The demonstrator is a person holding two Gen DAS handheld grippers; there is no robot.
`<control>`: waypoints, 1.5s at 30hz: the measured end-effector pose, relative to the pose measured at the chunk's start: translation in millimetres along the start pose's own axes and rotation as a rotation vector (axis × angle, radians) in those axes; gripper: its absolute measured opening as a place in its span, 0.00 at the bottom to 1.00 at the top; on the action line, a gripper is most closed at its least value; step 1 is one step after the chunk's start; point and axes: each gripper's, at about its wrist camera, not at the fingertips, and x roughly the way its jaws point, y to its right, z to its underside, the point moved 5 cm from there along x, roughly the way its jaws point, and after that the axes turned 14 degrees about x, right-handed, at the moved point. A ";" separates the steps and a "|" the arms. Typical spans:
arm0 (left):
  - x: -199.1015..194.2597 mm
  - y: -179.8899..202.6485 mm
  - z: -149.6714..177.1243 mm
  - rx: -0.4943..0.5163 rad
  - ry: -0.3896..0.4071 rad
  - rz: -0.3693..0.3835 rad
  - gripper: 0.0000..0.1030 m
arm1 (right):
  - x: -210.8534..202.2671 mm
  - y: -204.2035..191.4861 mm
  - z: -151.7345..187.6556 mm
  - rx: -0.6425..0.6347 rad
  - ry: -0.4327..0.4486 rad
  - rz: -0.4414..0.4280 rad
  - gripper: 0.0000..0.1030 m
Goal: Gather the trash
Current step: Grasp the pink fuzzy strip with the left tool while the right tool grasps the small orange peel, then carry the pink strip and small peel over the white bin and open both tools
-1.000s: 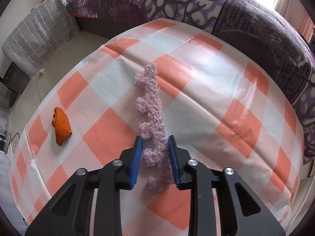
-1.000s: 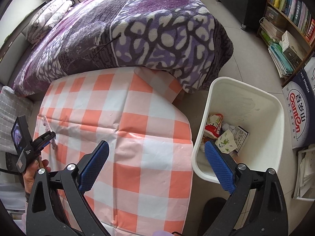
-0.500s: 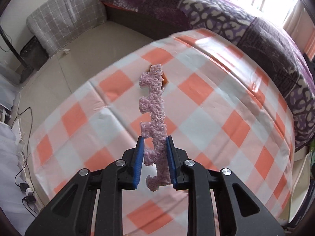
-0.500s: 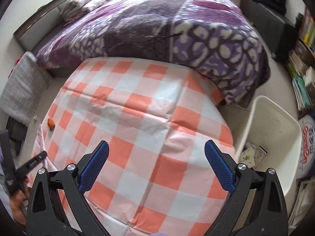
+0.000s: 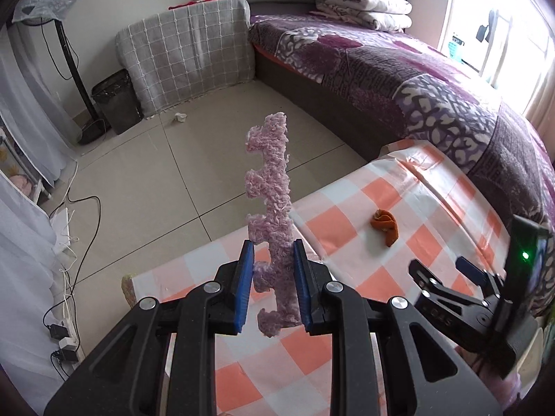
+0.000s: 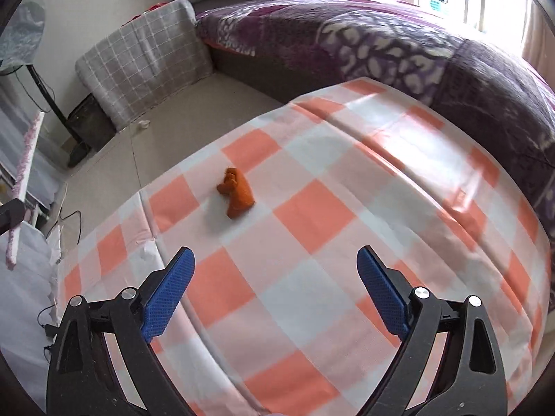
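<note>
Two hand-held grippers: left (image 5: pixel 272 284) clamps a pink fuzzy strip (image 5: pixel 272 208); right (image 6: pixel 275 291), jaws closing, empty above orange scrap (image 6: pixel 237 194).

1. Faint embossed characters, roughly "045", stand on the black plastic arm of the right tongs (image 5: pixel 447 277) in the left wrist view.
2. No other text is legible in either view.

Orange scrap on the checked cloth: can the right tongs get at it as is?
Probably yes. The orange scrap lies alone on the checked cloth, ahead of the right tongs, whose jaws are closing slightly but wide and empty; nothing sits between.
</note>
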 end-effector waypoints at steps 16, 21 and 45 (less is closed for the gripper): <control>1.1 -7.0 3.4 -0.022 0.002 0.020 0.23 | 53.4 -28.2 -12.7 -0.062 -0.027 0.091 0.19; -9.9 -2.7 1.4 -0.027 0.027 0.031 0.23 | 13.3 -7.9 -17.0 -0.038 0.047 0.133 0.19; -73.3 89.6 -6.9 0.106 0.175 0.075 0.23 | -195.6 124.0 36.4 0.235 0.198 0.293 0.19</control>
